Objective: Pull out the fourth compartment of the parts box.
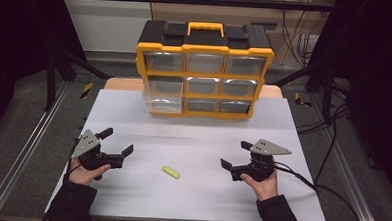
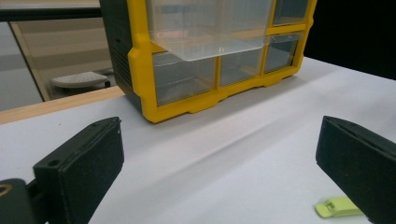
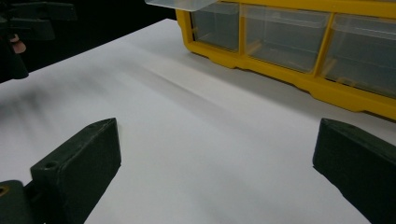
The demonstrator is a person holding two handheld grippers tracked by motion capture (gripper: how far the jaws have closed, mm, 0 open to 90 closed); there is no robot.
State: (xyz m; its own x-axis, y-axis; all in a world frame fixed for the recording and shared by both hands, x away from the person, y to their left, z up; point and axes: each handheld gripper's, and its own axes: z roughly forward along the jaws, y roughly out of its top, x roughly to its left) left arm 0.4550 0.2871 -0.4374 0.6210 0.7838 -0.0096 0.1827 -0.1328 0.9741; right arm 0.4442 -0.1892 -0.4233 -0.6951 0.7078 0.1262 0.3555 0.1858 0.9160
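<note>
Yellow-green piece (image 1: pixel 171 172): small, flat, lying loose on the white bench (image 1: pixel 200 201), between the 2 hand-held grippers and a little nearer the left one; in the left gripper view it shows just inside the right-hand jaw, low in the frame (image 2: pixel 338 206).
Left hand-held gripper (image 1: pixel 117 141): jaws spread wide, nothing between them, held low over the bench by the person's left hand (image 1: pixel 83 174); not touching the piece.
Right hand-held gripper (image 1: pixel 235 154): jaws likewise wide apart and empty, held by the right hand (image 1: pixel 262 185), well apart from the piece.
Organiser (image 1: pixel 203 71): yellow and black, with a yellow carry handle on top, standing at the far edge of the bench; 3 rows of 3 clear drawers.
Open drawer (image 1: pixel 162 92): middle row, left column, pulled out toward the person and overhanging the drawer below; its contents cannot be told.
</note>
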